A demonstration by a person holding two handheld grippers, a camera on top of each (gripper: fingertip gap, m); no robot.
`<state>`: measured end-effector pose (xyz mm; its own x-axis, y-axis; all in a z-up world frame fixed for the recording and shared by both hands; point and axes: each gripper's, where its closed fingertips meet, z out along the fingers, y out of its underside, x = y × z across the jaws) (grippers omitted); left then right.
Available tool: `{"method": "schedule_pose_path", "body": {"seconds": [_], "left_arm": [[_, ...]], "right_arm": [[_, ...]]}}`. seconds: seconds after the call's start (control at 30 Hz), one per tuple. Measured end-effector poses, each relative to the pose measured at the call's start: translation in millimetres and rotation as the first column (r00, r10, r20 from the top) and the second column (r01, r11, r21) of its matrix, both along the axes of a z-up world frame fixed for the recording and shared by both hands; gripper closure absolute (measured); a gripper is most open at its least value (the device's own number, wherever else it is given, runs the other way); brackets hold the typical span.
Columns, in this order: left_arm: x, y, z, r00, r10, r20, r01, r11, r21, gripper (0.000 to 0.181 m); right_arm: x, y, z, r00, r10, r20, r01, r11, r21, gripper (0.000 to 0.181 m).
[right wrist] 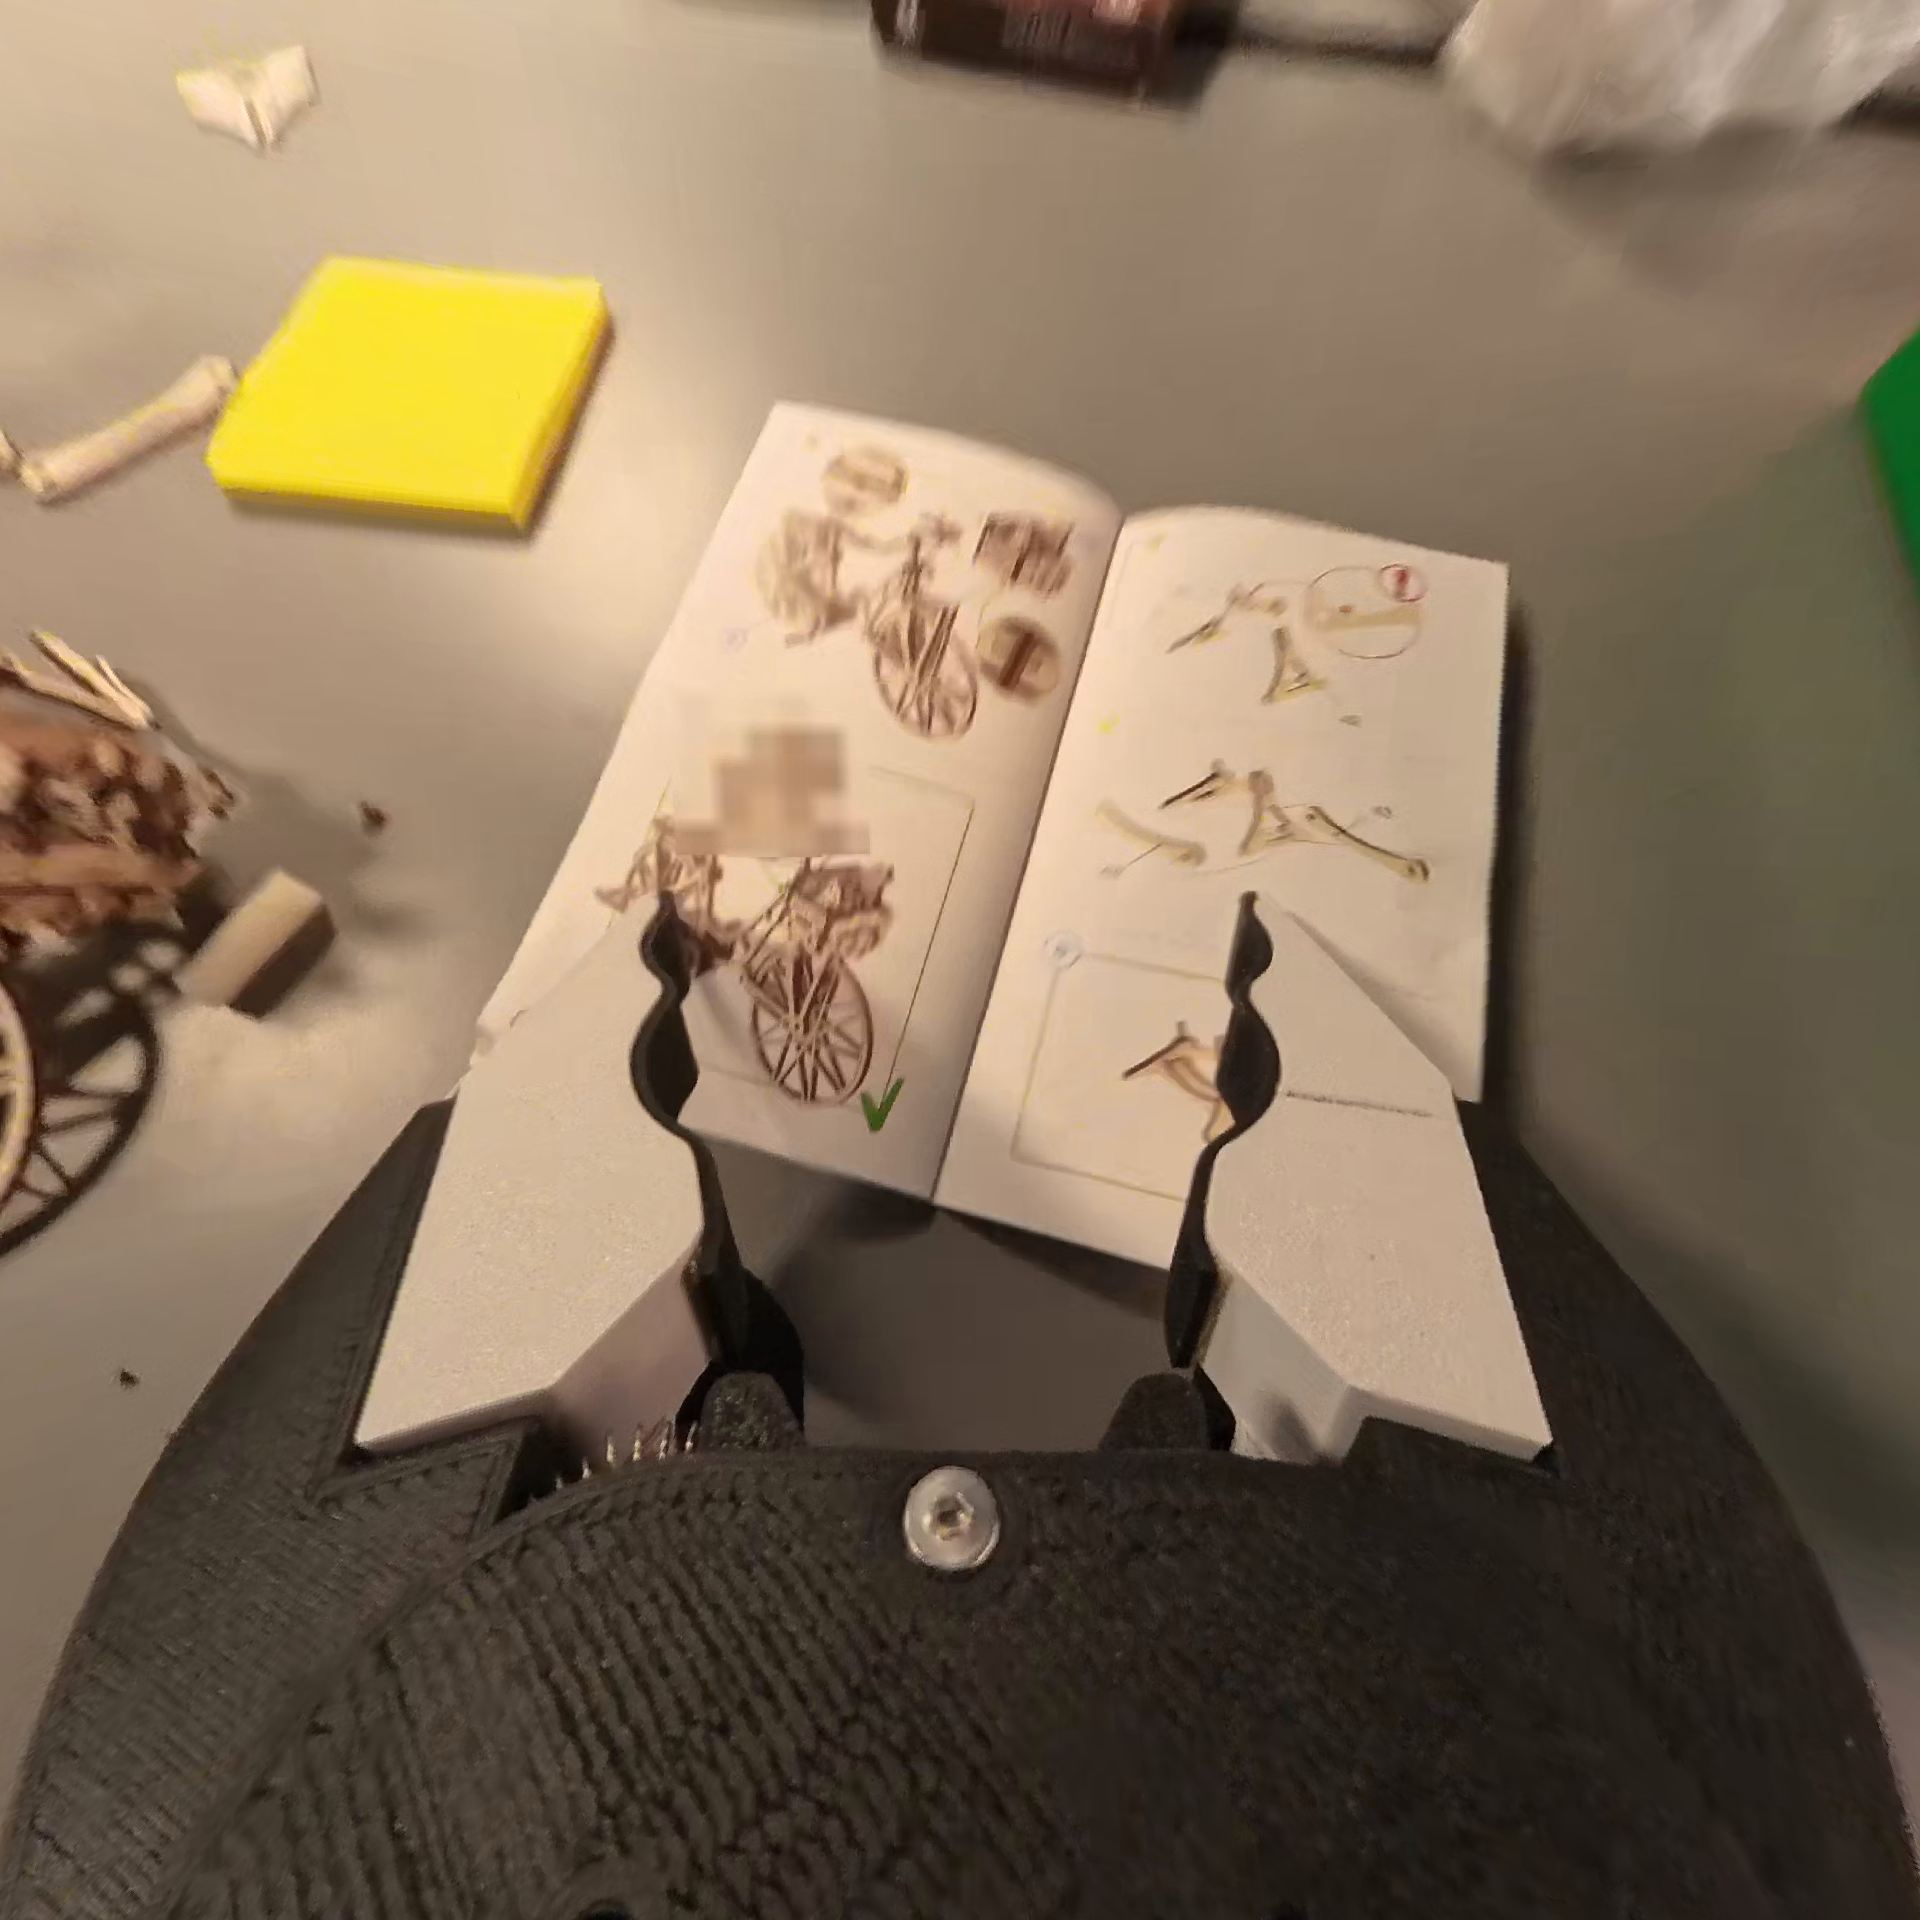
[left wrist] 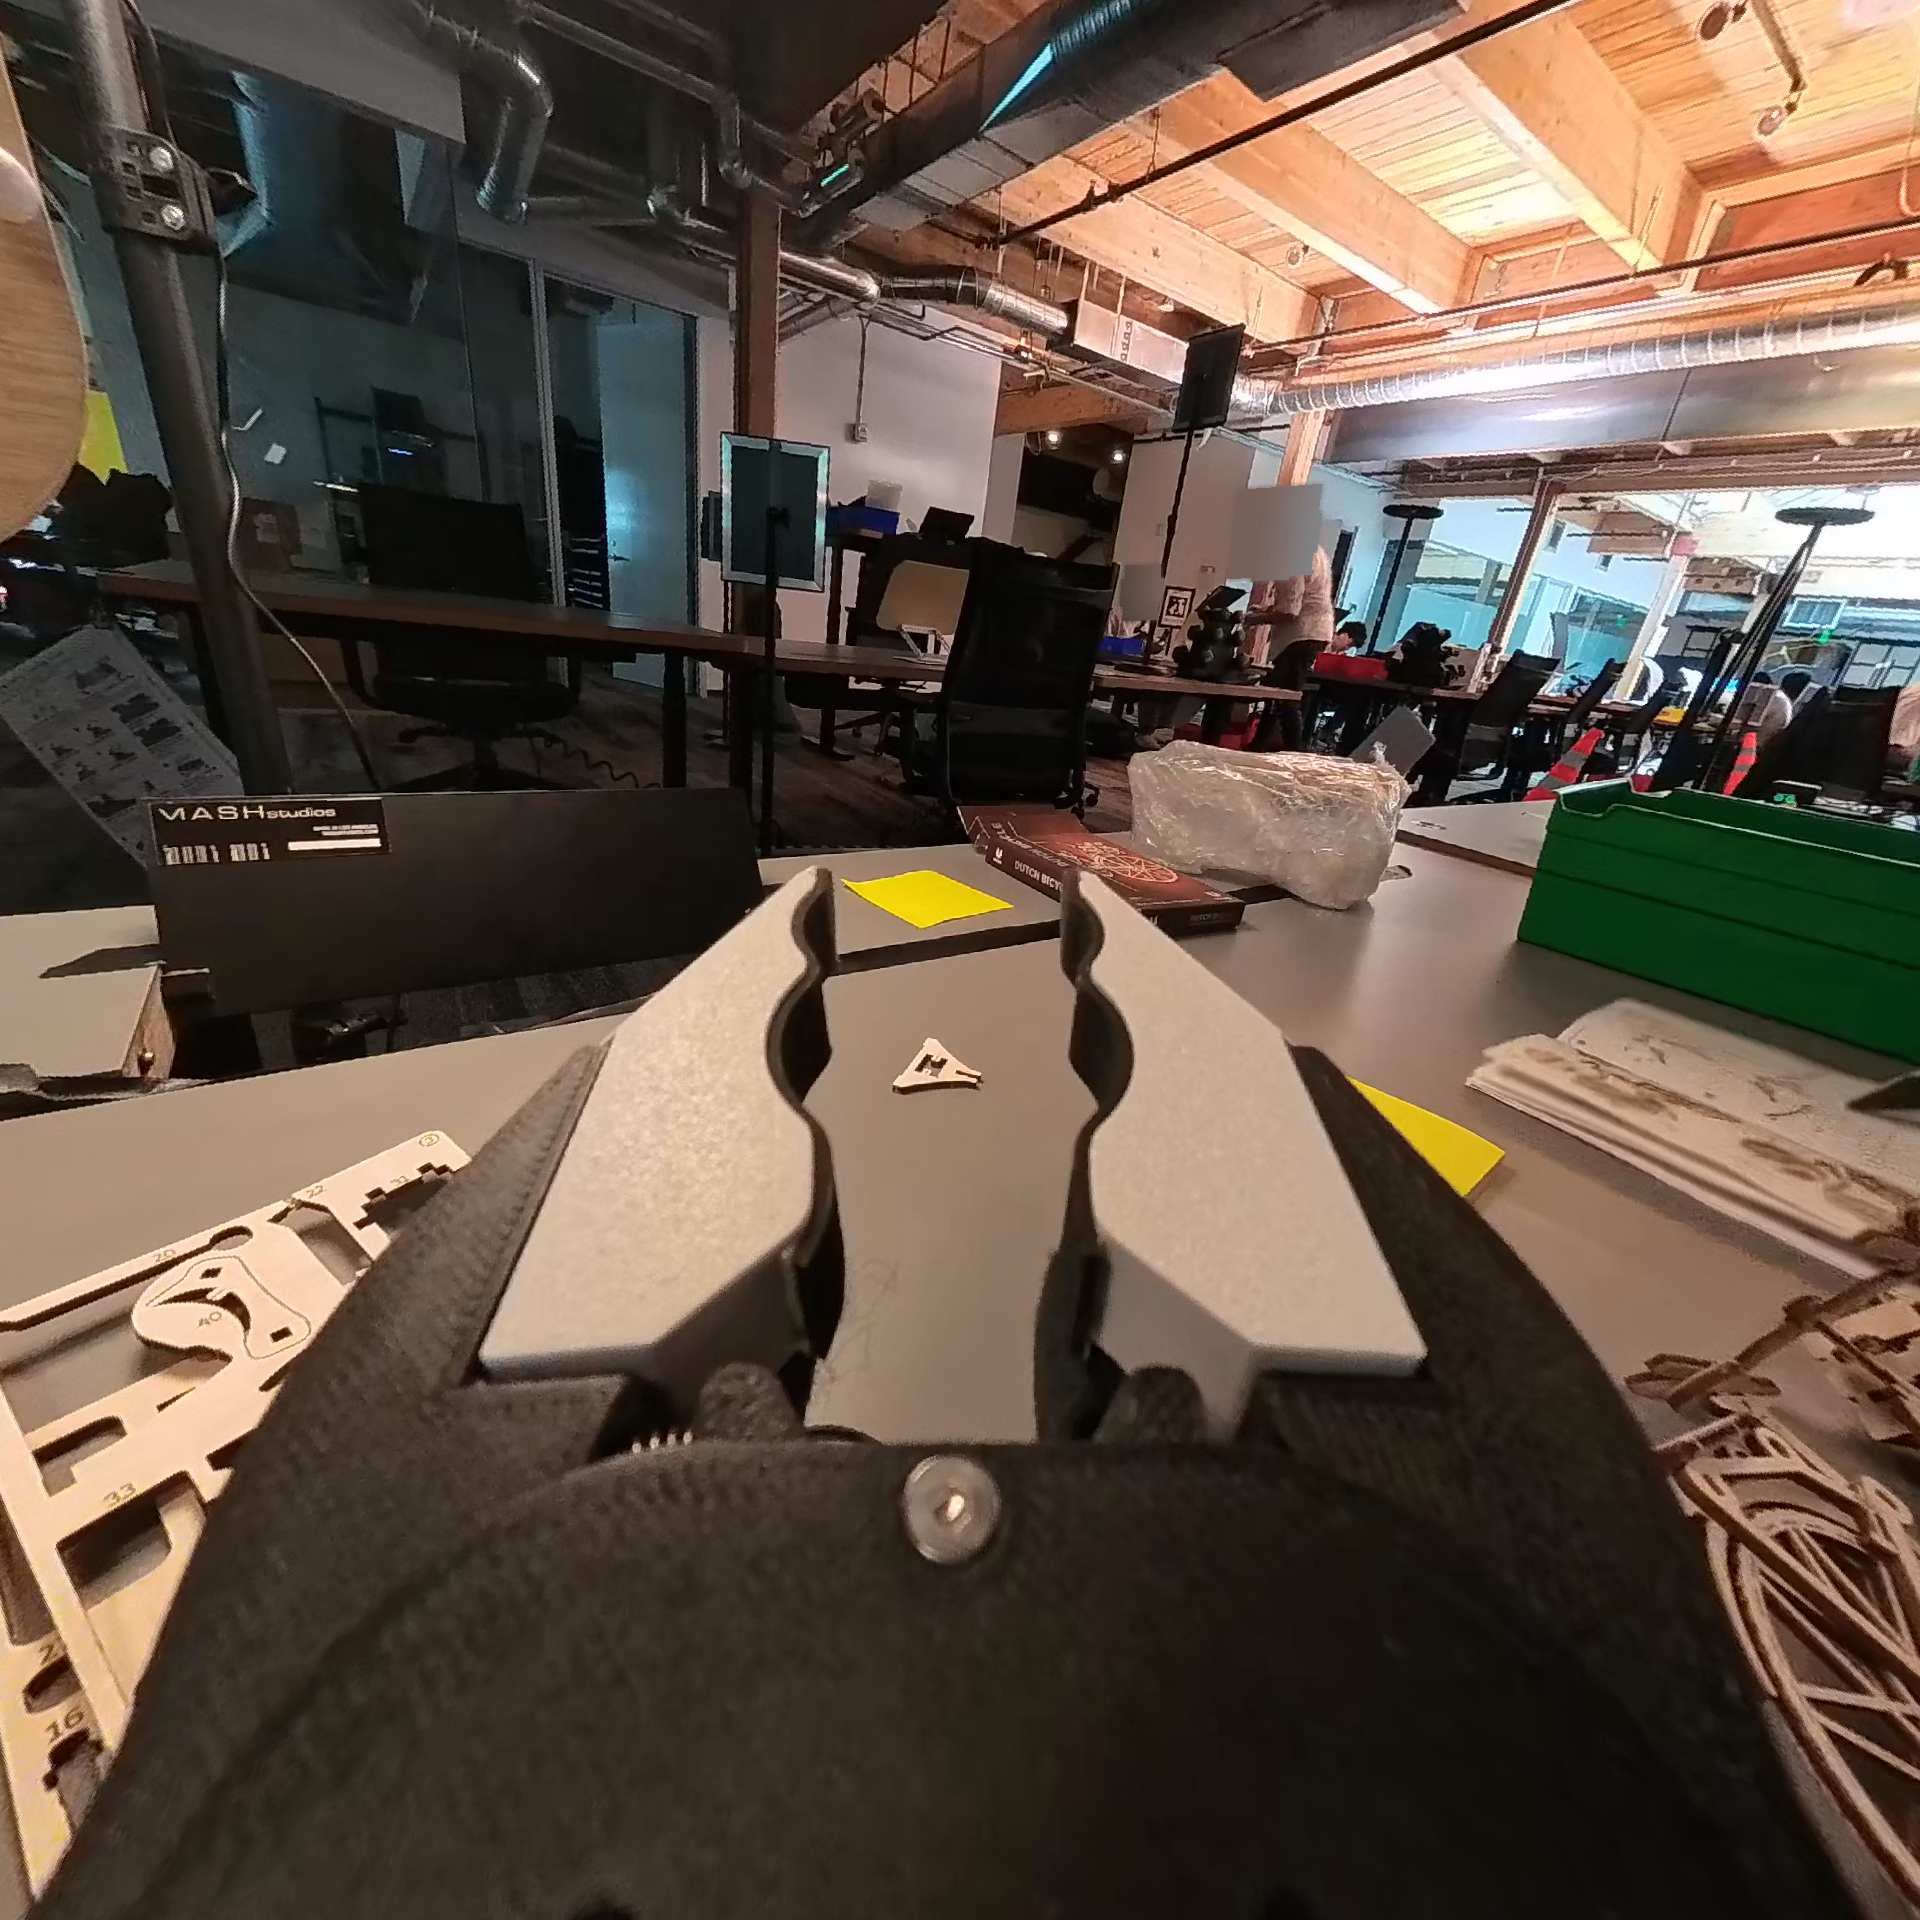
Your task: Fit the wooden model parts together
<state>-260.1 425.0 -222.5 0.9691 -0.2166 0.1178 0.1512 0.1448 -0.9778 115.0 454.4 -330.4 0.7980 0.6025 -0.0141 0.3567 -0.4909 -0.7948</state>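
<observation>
A small triangular wooden part (left wrist: 937,1067) lies flat on the grey table, between and just beyond my left gripper's fingers. My left gripper (left wrist: 948,914) is open and empty, low over the table. A wooden cut-out sheet (left wrist: 156,1351) lies to its left. The partly built wooden bicycle model (left wrist: 1808,1507) lies at the right; it also shows in the right wrist view (right wrist: 73,935) at the left edge. My right gripper (right wrist: 951,925) is open and empty, held above the open instruction booklet (right wrist: 1039,790). The triangular part (right wrist: 249,94) shows blurred at top left there.
A yellow sticky-note pad (right wrist: 410,390) lies left of the booklet, with a wooden rod (right wrist: 125,431) and a small block (right wrist: 265,940) nearby. Green stacked trays (left wrist: 1725,914), a plastic wrap bundle (left wrist: 1262,821), the dark kit box (left wrist: 1101,862) and a black panel (left wrist: 447,894) stand farther back.
</observation>
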Motion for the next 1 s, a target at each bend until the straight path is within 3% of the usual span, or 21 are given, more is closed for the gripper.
{"method": "schedule_pose_path", "body": {"seconds": [0.2,0.37,0.53,0.67,0.83,1.0], "left_arm": [[-0.1,0.1,0.0,1.0,-0.003,0.004,0.003,1.0,0.0,0.139],[0.4,0.3,-0.2,1.0,-0.006,0.003,0.006,1.0,-0.001,0.139],[0.0,0.4,-0.3,1.0,-0.005,0.005,0.005,1.0,-0.002,0.139],[-0.1,0.7,-0.5,1.0,-0.005,0.006,0.005,1.0,-0.003,0.139],[-0.5,0.8,-0.4,1.0,-0.007,0.012,0.007,1.0,-0.003,0.14],[-0.6,0.7,-0.5,1.0,-0.008,0.013,0.008,1.0,-0.004,0.14]], "right_arm": [[13.6,10.8,39.6,0.995,-0.07,-0.069,0.083,0.975,0.208,0.083],[23.5,13.3,69.2,0.99,-0.115,-0.079,0.137,0.913,0.383,0.084],[29.3,7.0,97.7,0.985,-0.127,-0.119,0.17,0.838,0.519,0.102],[32.2,3.5,109.8,0.983,-0.133,-0.124,0.18,0.796,0.578,0.108],[36.1,-5.1,124.5,0.981,-0.126,-0.148,0.192,0.739,0.646,0.131],[32.5,-3.8,119.9,0.983,-0.113,-0.148,0.182,0.757,0.628,0.135]]}}
